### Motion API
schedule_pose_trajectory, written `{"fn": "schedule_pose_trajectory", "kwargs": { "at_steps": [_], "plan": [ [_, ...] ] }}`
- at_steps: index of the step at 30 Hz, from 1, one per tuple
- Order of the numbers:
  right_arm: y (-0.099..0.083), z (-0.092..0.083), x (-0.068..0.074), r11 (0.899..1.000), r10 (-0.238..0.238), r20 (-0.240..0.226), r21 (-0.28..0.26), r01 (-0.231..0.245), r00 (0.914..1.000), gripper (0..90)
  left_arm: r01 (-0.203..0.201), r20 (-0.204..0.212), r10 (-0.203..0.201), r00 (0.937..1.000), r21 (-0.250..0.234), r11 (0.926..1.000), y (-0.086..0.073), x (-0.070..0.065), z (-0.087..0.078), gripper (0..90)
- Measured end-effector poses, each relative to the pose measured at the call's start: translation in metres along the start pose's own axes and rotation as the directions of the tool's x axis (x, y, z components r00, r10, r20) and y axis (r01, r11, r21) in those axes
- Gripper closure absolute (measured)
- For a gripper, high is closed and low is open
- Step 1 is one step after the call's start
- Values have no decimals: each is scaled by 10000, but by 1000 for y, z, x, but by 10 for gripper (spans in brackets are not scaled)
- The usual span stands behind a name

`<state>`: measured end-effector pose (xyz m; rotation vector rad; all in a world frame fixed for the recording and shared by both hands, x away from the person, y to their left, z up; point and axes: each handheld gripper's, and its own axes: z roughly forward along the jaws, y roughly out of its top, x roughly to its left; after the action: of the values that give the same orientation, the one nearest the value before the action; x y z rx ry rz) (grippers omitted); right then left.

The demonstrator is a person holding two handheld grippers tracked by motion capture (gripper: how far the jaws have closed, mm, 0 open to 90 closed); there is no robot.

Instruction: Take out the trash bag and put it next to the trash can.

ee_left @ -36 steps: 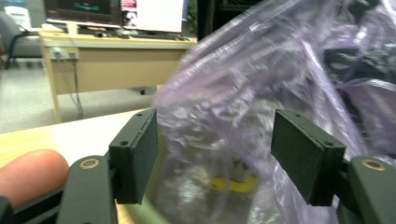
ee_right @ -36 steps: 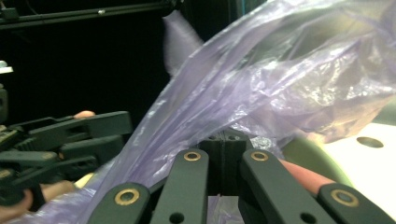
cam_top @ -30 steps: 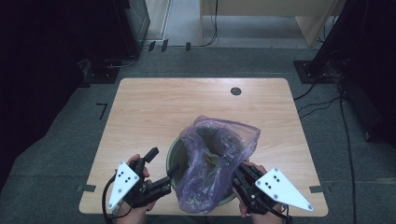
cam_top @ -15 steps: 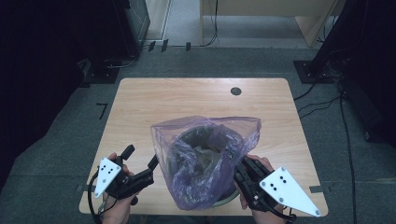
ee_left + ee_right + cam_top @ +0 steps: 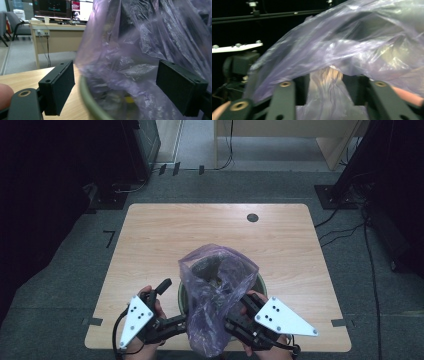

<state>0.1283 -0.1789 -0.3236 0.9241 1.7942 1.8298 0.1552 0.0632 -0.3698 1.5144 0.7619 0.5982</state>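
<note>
High view, purple bag in green bin

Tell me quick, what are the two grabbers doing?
Left gripper: open, jaws either side of the thin purple plastic bag, not pressing it.
Right gripper: jaws just opening, bag film between them; grip unclear.

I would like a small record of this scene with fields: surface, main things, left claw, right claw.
surface: light wooden table
main things: thin purple plastic bag in a round green bin
left claw: open, bag film and bin rim between its pads, not pinched
right claw: jaws just opening, bag film draped between them
</note>
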Motion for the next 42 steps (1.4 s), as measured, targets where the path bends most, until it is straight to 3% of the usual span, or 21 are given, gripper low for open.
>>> {"fn": "schedule_pose_trajectory", "kwargs": {
  "at_steps": [4, 7, 10, 12, 15, 17, 18, 19, 25, 29, 33, 37, 40, 42],
  "plan": [
    [-1, 2, 4, 9998, 188, 43, 92, -188, 9998, 352, -509, -66, 511, 9987, 178, 9985, 2, -14, 6, 145],
    [0, 4, 5, 9988, 424, 45, 244, -425, 9991, 275, -833, -67, 835, 9965, 194, 9963, 1, -21, 9, 145],
    [0, 10, 5, 9962, 598, 225, 626, -611, 9980, 259, -995, -13, 996, 9950, 199, 9948, -1, -24, 10, 145],
    [0, 16, 4, 9885, 777, 649, 1249, -853, 9949, 308, -1083, -18, 1083, 9941, 198, 9939, -3, -25, 10, 145],
    [0, 22, 2, 9704, 889, 1034, 2151, -1095, 9907, 613, -1163, 9, 1163, 9932, 207, 9930, -5, -25, 10, 146],
    [-3, 25, 3, 9652, 640, 963, 2469, -862, 9933, 836, -1345, -25, 1346, 9909, 214, 9907, -7, -25, 9, 145],
    [-4, 25, 3, 9652, 617, 1023, 2471, -855, 9928, 900, -1373, -13, 1374, 9905, 196, 9903, -7, -24, 9, 145],
    [-4, 25, 3, 9648, 669, 1077, 2464, -918, 9919, 900, -1368, 16, 1368, 9906, 167, 9905, -7, -24, 8, 145],
    [-3, 17, 0, 9852, 484, 1586, 1550, -733, 9861, 900, -905, -97, 905, 9958, 15, 9959, -7, -12, 2, 145],
    [1, 11, -1, 9967, 81, 1863, 784, -231, 9825, 900, -416, -157, 414, 9990, -100, 9991, -7, -2, -3, 145],
    [6, 4, 1, 9993, -365, 2097, 10, 371, 9771, 900, 156, -249, -160, 9996, -173, 9997, -7, 9, -6, 145],
    [12, 0, 2, 9941, -712, 2365, -627, 884, 9690, 900, 961, -556, -983, 9936, -399, 9946, -8, 25, -11, 145],
    [17, -2, 1, 9901, -834, 2457, -895, 1082, 9658, 900, 1121, -965, -1172, 9884, -572, 9921, -10, 36, -14, 145],
    [20, -3, 1, 9872, -889, 2536, -1059, 1190, 9632, 900, 1065, -1523, -1144, 9817, -590, 9926, -13, 46, -17, 145]
  ]
}}
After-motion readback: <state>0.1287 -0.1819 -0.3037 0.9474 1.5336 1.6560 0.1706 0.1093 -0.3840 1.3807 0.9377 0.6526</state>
